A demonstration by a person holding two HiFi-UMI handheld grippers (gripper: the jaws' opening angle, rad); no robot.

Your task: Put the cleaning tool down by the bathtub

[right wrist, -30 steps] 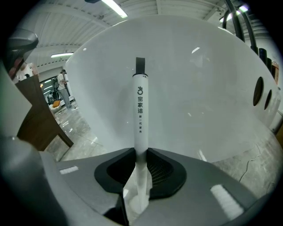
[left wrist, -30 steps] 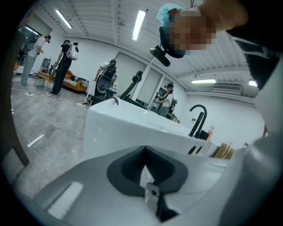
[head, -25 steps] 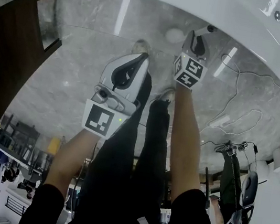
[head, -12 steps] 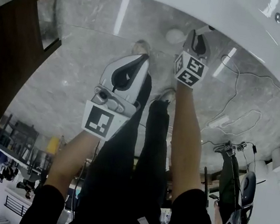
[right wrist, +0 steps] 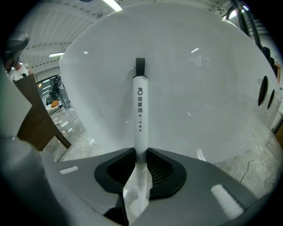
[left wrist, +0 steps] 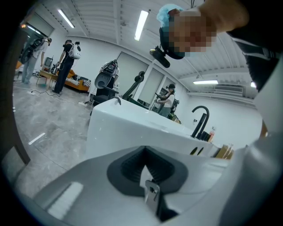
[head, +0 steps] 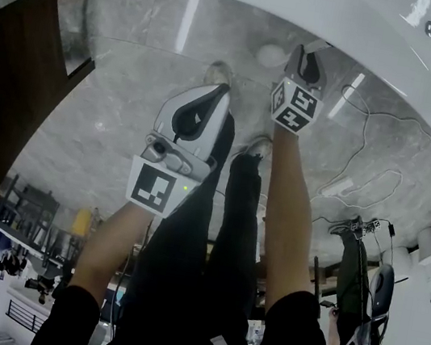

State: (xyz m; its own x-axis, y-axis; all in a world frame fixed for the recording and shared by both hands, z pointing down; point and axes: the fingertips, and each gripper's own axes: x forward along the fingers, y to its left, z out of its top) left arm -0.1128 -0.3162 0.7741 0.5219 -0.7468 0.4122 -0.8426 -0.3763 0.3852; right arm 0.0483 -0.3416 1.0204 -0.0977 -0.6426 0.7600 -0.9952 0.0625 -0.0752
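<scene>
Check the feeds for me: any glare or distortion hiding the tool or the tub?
Head view: fisheye bends the bathtub rim, lamp streaks glare on the floor. Right gripper view: cleaning tool sharp against the bathtub wall, only small highlights, corners dark. Left gripper view: dark corners, mosaic patch overhead.

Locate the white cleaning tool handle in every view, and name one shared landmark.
Head view: cleaning tool handle, top centre, poking from the right gripper.
Left gripper view: not in it.
Right gripper view: centre, upright between the jaws.
Shared landmark: the white bathtub.
</scene>
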